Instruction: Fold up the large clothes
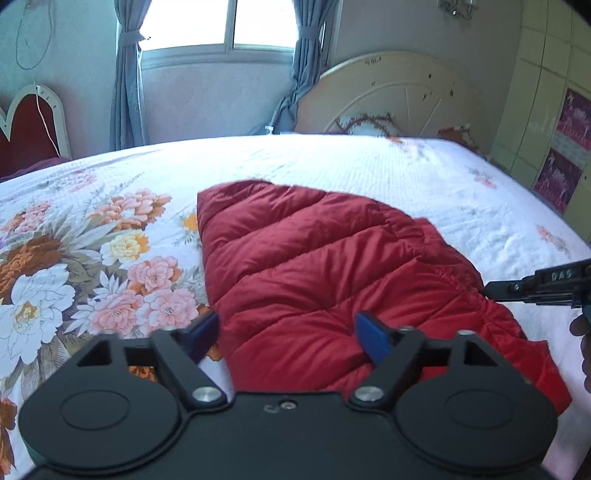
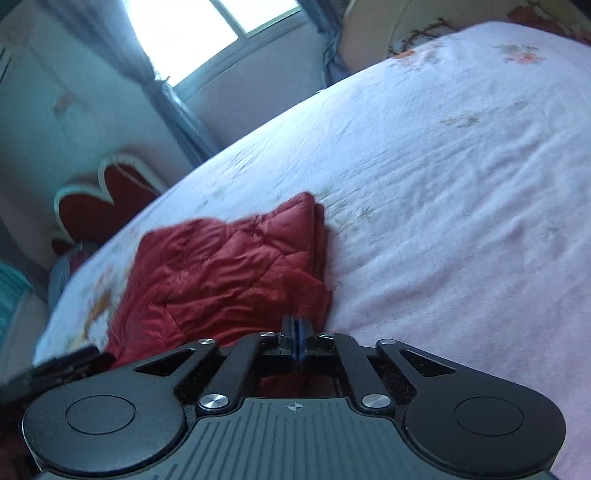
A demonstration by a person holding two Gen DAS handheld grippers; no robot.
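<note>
I see a bed with a floral sheet (image 1: 92,258) under a bright window (image 1: 221,22), and the red quilted jacket (image 1: 314,277) lies folded near the bed's middle. My left gripper (image 1: 288,334) hovers spread wide over the jacket's near edge. My right gripper (image 2: 297,332) has its fingers pressed together at the jacket's right edge, though I cannot tell whether fabric is pinched.

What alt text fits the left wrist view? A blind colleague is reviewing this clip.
A red quilted jacket lies partly folded on a floral bedsheet, with the open left gripper hovering over its near edge. The right gripper reaches in from the right and meets the jacket's gathered edge. A window and curtains stand behind.
</note>
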